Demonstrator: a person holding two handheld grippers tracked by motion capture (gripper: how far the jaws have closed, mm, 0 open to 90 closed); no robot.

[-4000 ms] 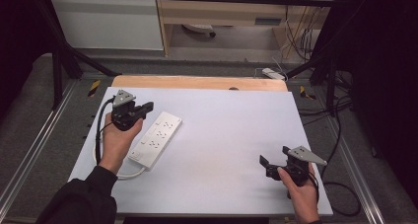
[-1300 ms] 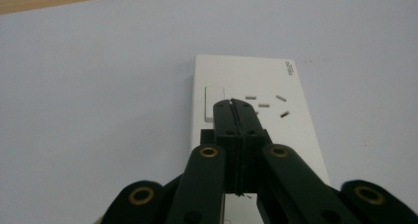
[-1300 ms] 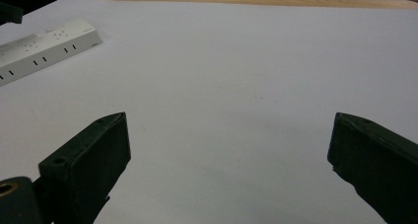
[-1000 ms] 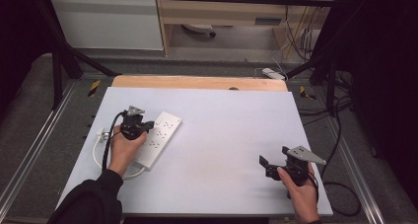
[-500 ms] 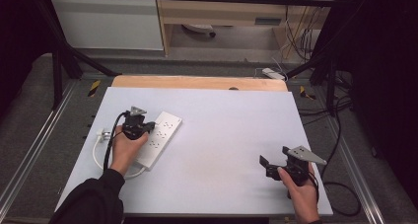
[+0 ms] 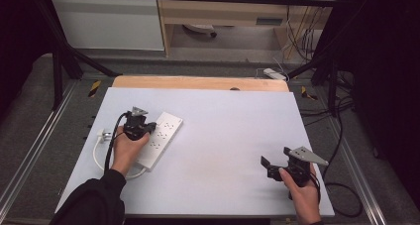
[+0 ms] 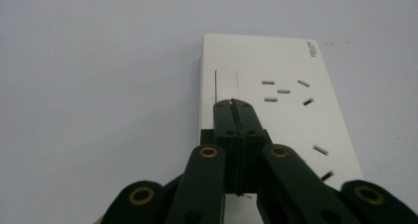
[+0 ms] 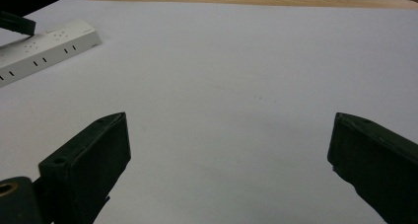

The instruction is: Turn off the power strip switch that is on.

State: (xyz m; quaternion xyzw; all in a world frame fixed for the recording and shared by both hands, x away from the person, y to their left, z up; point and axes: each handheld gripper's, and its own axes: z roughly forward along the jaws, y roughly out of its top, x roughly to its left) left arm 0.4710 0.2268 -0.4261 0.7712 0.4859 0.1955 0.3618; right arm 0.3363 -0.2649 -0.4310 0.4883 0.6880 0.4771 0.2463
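Observation:
A white power strip (image 6: 161,136) lies on the left half of the white table (image 6: 223,136). Its white cord (image 6: 97,155) loops off to the left and ends in a plug (image 6: 105,135). My left gripper (image 6: 147,128) sits over the strip's left edge. In the left gripper view my left gripper (image 7: 231,104) is shut, with its tips just short of the strip's long rocker switch (image 7: 226,83); whether they touch it I cannot tell. The strip's sockets (image 7: 288,91) lie to the right of the jaws. My right gripper (image 6: 275,158) rests near the front right, open wide (image 8: 229,123) over bare table.
A wooden board edge (image 6: 198,83) runs along the table's far side. Metal rails (image 6: 29,155) flank the table, and cables (image 6: 341,185) hang at the right. The power strip (image 8: 44,46) appears far left in the right gripper view.
Over four seconds my left gripper came down from the strip's far left side onto its left edge. In the last second it barely shifted. The right gripper stayed still.

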